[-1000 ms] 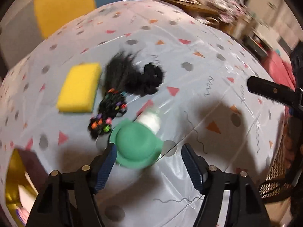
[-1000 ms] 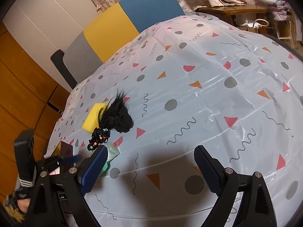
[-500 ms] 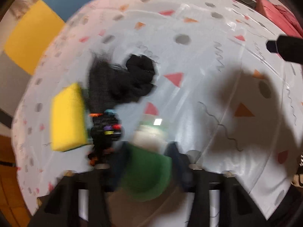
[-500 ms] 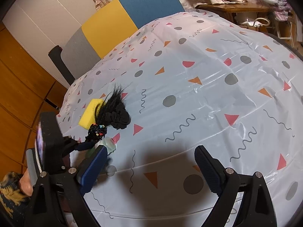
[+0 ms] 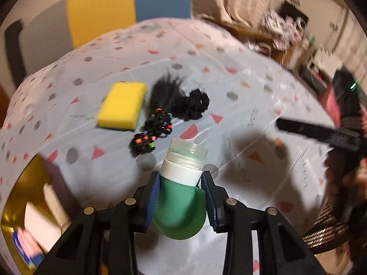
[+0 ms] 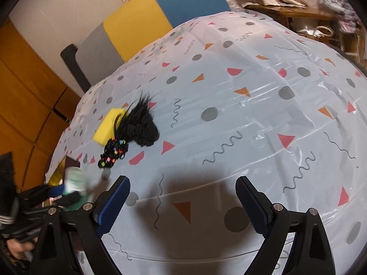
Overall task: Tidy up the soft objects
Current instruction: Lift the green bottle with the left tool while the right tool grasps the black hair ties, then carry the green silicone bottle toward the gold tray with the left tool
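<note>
My left gripper (image 5: 180, 181) is shut on a soft green squeeze bottle (image 5: 181, 206) with a white collar and clear cap, lifted above the table; the same green bottle (image 6: 74, 183) shows blurred at the lower left of the right wrist view. Beyond it on the patterned tablecloth lie a yellow sponge (image 5: 121, 108), a black hair tuft (image 5: 166, 91), a black scrunchie (image 5: 193, 105) and a bundle of black hair ties with coloured beads (image 5: 150, 134). My right gripper (image 6: 182, 197) hangs open over bare cloth, nothing between its fingers. The sponge (image 6: 107, 126) and the scrunchie (image 6: 144, 130) lie far ahead of it to the left.
A yellow box (image 5: 25, 206) holding some items sits off the table's left edge. A chair with grey, yellow and blue panels (image 6: 146, 20) stands behind the table. The tablecloth (image 6: 252, 114) spreads wide to the right. Cluttered furniture (image 5: 286, 27) fills the far right.
My left gripper closed on the green bottle and lifted it off the table, drawing back toward the left edge. The right gripper stayed put and open.
</note>
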A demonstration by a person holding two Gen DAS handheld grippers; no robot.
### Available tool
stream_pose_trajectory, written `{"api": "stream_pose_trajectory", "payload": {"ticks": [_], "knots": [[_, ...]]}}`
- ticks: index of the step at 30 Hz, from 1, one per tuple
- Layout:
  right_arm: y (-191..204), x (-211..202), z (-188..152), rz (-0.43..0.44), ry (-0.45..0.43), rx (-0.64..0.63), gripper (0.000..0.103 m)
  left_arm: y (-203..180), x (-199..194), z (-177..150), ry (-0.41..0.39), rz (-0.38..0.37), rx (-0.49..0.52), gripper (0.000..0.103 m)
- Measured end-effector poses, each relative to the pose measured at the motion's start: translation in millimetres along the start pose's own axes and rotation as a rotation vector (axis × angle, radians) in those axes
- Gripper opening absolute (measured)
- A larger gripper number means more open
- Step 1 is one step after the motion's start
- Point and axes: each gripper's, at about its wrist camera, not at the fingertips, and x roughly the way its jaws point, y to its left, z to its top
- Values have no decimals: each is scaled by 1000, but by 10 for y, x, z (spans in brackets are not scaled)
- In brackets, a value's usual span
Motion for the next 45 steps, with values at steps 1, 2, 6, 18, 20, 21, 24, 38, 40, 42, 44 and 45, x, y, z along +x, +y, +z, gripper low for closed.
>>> {"api": "stream_pose_trajectory", "payload": {"ticks": [1, 2, 6, 18, 20, 21, 24, 38, 40, 42, 44, 45], "knots": [[44, 17, -21, 3, 4, -23, 94, 4, -104, -42, -23, -6, -19, 37], [82, 29, -40, 4, 7, -43, 94, 10, -188, -79, -40, -8, -30, 37], [288, 121, -141, 21, 31, -141, 89, 37, -464, -237, -105, -44, -99, 37], [677, 486, 19, 18, 48, -275, 62, 233, -638, -721, -149, -88, -243, 37], [759, 578, 180, -10, 30, -300, 65, 225, -676, -785, -158, -85, -240, 37], [798, 636, 262, -22, 31, -308, 70, 225, -688, -804, -160, -82, -238, 37], [920, 818, 467, -61, 34, -345, 79, 236, -725, -879, -168, -89, -242, 37], [1088, 1086, 503, -156, 85, -478, 14, 372, -804, -1093, -185, -113, -312, 37], [1012, 907, 410, -126, 79, -464, 14, 378, -812, -1106, -188, -113, -317, 37], [949, 791, 317, -104, 84, -451, 14, 385, -824, -1131, -193, -110, -324, 37], [873, 645, 169, -89, 87, -450, 14, 393, -844, -1164, -200, -108, -335, 37], [846, 610, 112, -82, 92, -446, 14, 403, -854, -1176, -202, -104, -339, 37]]}}
